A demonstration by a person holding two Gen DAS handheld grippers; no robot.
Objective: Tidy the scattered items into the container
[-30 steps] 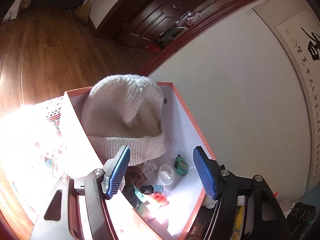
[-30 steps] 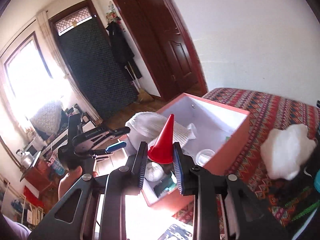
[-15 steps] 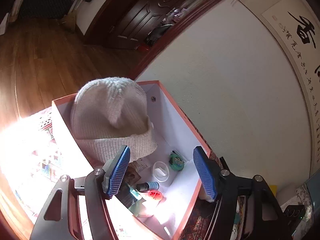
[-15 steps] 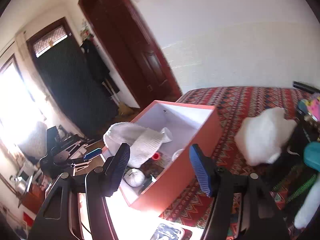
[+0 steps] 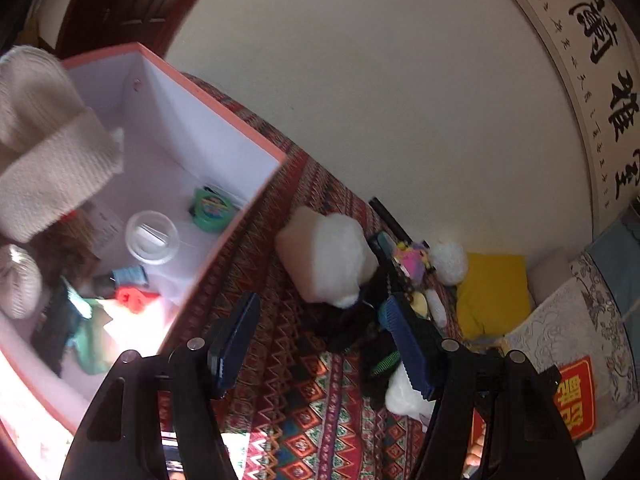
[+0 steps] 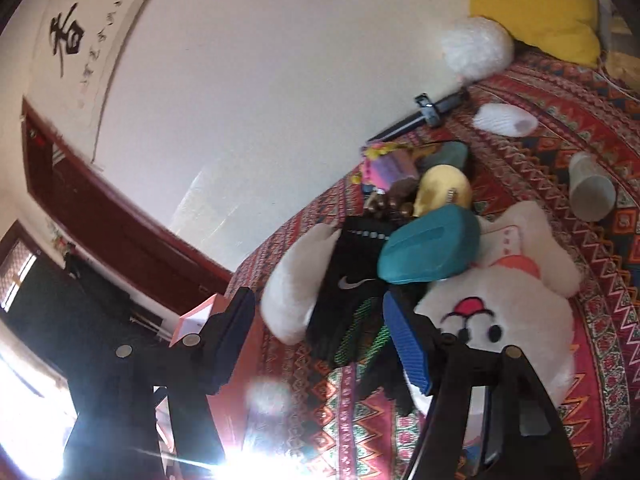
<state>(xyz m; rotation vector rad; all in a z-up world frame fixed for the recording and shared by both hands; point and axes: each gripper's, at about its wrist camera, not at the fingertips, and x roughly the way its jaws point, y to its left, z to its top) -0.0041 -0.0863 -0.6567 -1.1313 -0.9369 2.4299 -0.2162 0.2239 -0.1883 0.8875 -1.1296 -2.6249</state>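
Looking along my left gripper [image 5: 320, 344], I see its blue pads spread apart with nothing between them, hanging over the patterned bedspread [image 5: 304, 420] just beside the box's near wall. The pink-rimmed box [image 5: 224, 236] sits at the bed's edge away from the wall, and it already holds a cream knit hat [image 5: 48, 152] draped over its far side, a clear round lid [image 5: 151, 237], a green round tin [image 5: 210, 208], a small blue-labelled bottle [image 5: 126, 276] and a red piece [image 5: 132, 299] on its white floor.

My right gripper [image 6: 320, 344] is opening, its jaws wide with nothing gripped; between the pads I see only the black sock [image 6: 352, 280] lying on the bed beyond them. That sock sits in the heap of scattered items along the wall side of the bed: a teal case [image 6: 430, 250] resting on a white plush toy [image 6: 500, 312], a yellow round thing [image 6: 442, 192] behind it, and a pink and purple toy [image 6: 390, 168] nearer the wall. A black rod [image 6: 424, 118] lies against the wall, a white fluffy ball [image 6: 476, 50] beside a yellow cushion [image 6: 532, 4], and a translucent cup [image 6: 592, 192] lies on its side well apart from the heap. Only a corner of the box shows at the right camera's lower left, partly behind the left finger.
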